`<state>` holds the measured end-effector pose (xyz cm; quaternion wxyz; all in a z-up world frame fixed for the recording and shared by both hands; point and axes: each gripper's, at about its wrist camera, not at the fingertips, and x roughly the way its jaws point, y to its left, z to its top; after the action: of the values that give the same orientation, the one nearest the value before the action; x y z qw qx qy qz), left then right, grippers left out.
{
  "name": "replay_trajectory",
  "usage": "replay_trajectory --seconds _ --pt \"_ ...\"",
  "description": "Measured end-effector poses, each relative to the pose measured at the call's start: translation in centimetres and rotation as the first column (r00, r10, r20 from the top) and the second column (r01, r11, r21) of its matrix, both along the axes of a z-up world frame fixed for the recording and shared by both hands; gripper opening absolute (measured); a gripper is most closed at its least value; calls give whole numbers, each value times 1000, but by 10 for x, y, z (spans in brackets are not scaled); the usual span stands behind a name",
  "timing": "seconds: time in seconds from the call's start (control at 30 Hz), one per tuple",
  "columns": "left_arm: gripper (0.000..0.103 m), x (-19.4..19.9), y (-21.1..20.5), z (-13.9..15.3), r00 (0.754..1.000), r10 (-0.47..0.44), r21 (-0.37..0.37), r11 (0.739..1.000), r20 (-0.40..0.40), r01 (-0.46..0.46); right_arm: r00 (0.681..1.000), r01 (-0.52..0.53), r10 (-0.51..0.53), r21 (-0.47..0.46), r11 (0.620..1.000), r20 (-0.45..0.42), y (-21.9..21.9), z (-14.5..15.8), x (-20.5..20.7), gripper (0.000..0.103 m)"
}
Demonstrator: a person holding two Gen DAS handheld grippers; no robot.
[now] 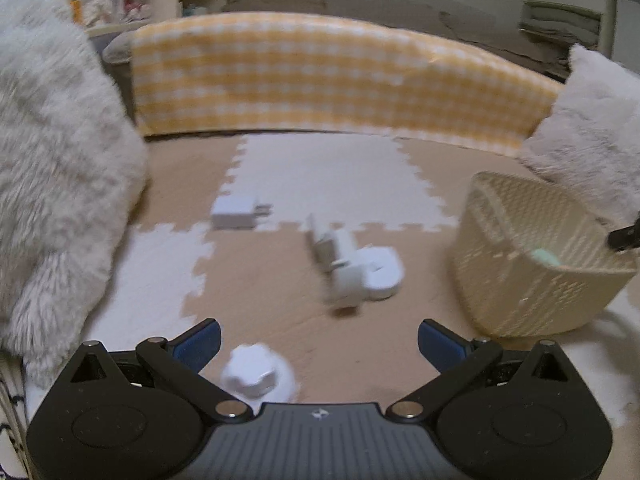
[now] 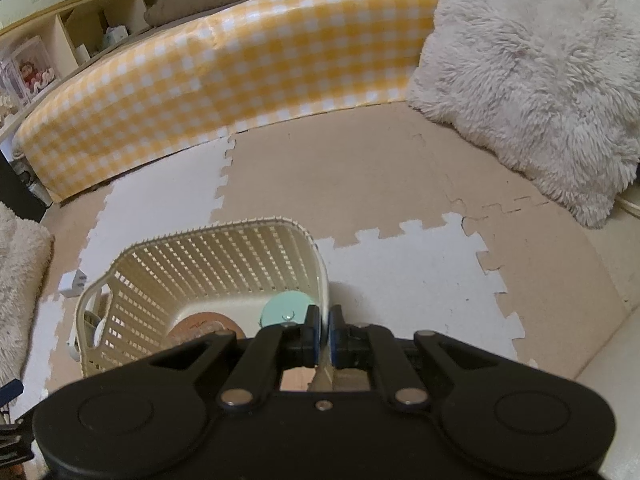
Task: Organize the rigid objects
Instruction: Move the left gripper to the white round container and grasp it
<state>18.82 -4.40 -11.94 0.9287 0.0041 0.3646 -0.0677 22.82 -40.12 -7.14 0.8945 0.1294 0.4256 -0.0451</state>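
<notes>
Foam puzzle mat (image 2: 360, 176), tan & white tiles interlocked, as floor in both views. Yellow-white gingham panel (image 1: 320, 76) upright along mat's far edge. Fluffy cream cushion (image 2: 532, 76) at far right in rt wrist view; second fluffy cushion (image 1: 60, 168) filling left side of lt wrist view. Cream slatted basket (image 2: 208, 256) on mat directly ahead of right gripper (image 2: 325, 330): fingers nearly together, clamped on basket's near rim. Inside basket: mint-green round item (image 2: 286, 308) against near wall, beside a brown-rimmed disc (image 2: 204, 326); dark print on disc, too small to read.

Left gripper (image 1: 319, 342): blue-padded fingers spread wide, nothing between them. White knob-shaped object (image 1: 256, 372) on tan tile just inside lt finger, not gripped. Cluster of white plug-type blocks (image 1: 352, 264) mid-mat, touching one another, blurred; count cannot be told. Separate white charger block (image 1: 236, 212), prongs pointing right, farther back on white tile, well apart from cluster. Small emblem on lt gripper body, not legible. No brand names readable anywhere.
</notes>
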Motion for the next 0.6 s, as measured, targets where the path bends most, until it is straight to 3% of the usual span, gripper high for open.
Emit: replay_trajectory --seconds 0.2,0.33,0.6 --pt "103 2 23 -29 998 55 -83 995 -31 -58 1000 -5 5 -11 1000 -5 2 -1 1 5" --pt "101 2 24 -37 997 75 -64 995 -23 -76 1000 -7 7 -13 1000 -6 2 -2 1 5" --pt "71 -7 30 -32 991 135 -98 986 21 -132 1000 -12 12 -22 1000 -9 3 -2 1 6"
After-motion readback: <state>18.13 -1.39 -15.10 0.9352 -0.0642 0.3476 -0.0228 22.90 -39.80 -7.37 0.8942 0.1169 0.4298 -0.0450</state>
